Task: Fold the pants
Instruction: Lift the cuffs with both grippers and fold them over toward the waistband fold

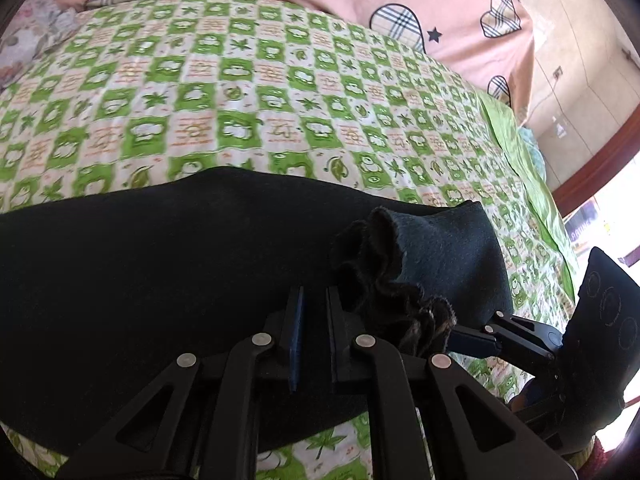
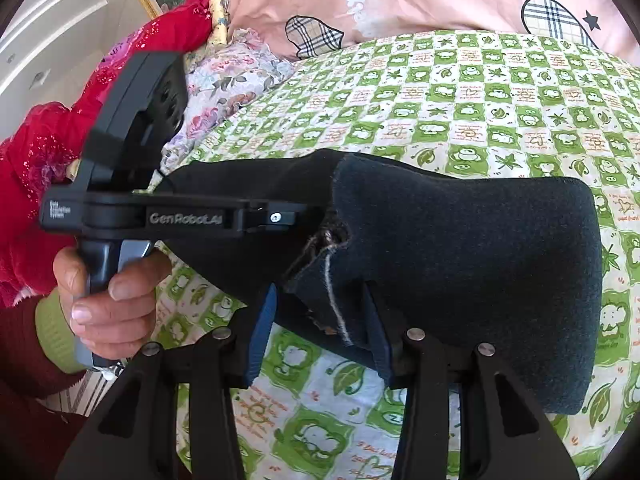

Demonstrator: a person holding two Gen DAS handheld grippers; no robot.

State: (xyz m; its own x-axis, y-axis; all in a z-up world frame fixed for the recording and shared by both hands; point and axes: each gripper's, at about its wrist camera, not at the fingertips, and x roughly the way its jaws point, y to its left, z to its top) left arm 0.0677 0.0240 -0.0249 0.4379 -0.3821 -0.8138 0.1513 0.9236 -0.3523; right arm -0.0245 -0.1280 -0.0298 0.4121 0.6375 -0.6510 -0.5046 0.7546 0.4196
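Observation:
Dark navy pants (image 1: pixel 168 264) lie across a green and white checked bedsheet (image 1: pixel 240 92). Their ruffled waistband end (image 1: pixel 384 280) bunches just right of my left gripper (image 1: pixel 314 304), whose jaws stand slightly apart over the dark cloth; whether it grips cloth is unclear. In the right wrist view the pants (image 2: pixel 460 264) are lifted at the near edge, and my right gripper (image 2: pixel 320 300) has its fingers wide apart around that edge. The left gripper (image 2: pixel 276 218) reaches into the pants from the left, held by a hand (image 2: pixel 108 292). The right gripper also shows in the left wrist view (image 1: pixel 492 324).
A pink quilt with plaid hearts (image 1: pixel 440 12) lies at the far side of the bed. A red garment (image 2: pixel 48 152) and floral cloth (image 2: pixel 228 80) lie at the left. The bed's right edge (image 1: pixel 528 176) drops toward a wall and doorway.

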